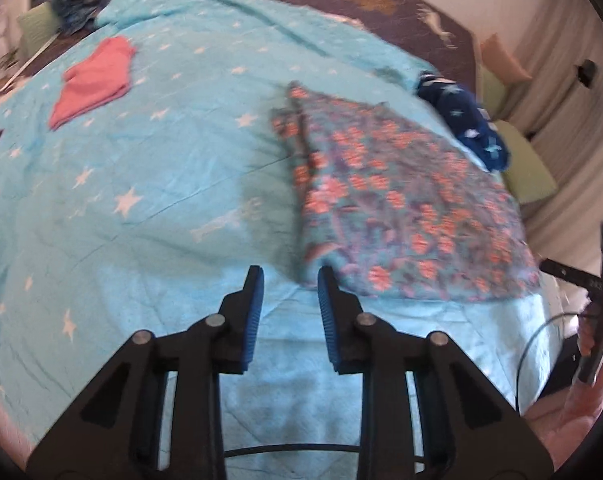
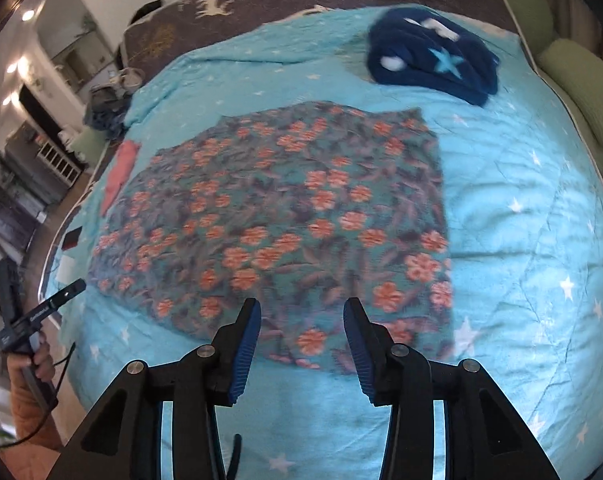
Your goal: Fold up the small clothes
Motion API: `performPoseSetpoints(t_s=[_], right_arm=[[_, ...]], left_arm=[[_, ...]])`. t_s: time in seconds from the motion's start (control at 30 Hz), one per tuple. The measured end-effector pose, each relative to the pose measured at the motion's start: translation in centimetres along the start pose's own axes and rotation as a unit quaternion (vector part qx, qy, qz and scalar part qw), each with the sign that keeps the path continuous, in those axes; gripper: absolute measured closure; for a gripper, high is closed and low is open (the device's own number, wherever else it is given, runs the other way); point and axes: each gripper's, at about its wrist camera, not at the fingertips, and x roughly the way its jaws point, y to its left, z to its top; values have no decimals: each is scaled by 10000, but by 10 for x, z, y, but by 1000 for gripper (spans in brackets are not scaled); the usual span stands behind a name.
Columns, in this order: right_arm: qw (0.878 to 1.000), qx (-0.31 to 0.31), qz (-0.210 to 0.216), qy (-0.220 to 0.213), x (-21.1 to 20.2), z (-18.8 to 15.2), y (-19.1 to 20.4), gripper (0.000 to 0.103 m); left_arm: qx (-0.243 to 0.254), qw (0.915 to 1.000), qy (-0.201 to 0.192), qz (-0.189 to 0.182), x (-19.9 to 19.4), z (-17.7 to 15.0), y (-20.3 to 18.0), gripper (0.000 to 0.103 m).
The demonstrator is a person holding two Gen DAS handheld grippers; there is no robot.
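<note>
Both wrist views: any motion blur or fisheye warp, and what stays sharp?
Left wrist view: floral cloth and blue star blanket smeared by motion, left gripper crisp, black vignette in the corners. Right wrist view: same cloth blurred, the flat bed bulging like a dome, right gripper sharp, ceiling lights glaring upper left.

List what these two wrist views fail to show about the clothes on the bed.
- Floral garment: motion blur in both views hides what kind of garment it is and how many layers it has.
- Navy star garment: bunched and blurred in the right wrist view; half hidden behind the floral garment in the left.
- Pink garment: small and far in the left wrist view; a sliver behind the floral garment in the right.
</note>
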Motion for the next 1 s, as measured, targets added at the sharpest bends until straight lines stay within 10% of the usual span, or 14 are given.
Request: performPoseSetpoints(t_s=[0.27, 0.47, 0.6, 0.9, 1.0], right_arm=[[9985, -505, 187, -18, 0, -4, 49, 52], [9999, -43, 44, 106, 4, -13, 30, 49], [9992, 381, 113, 109, 4, -17, 18, 49], [9995, -184, 154, 225, 10, -15, 46, 48], [9972, -649, 292, 223, 16, -10, 76, 47]], left_arm=[[1071, 9936, 308, -167, 33, 2, -24, 84], [1373, 9844, -641, -894, -16, 26, -36, 94], [1843, 9776, -774, -661, -37, 34, -34, 95], [775, 9964, -129, -313, -16, -7, 34, 96], [626, 9969, -169, -450, -16, -5, 33, 71]])
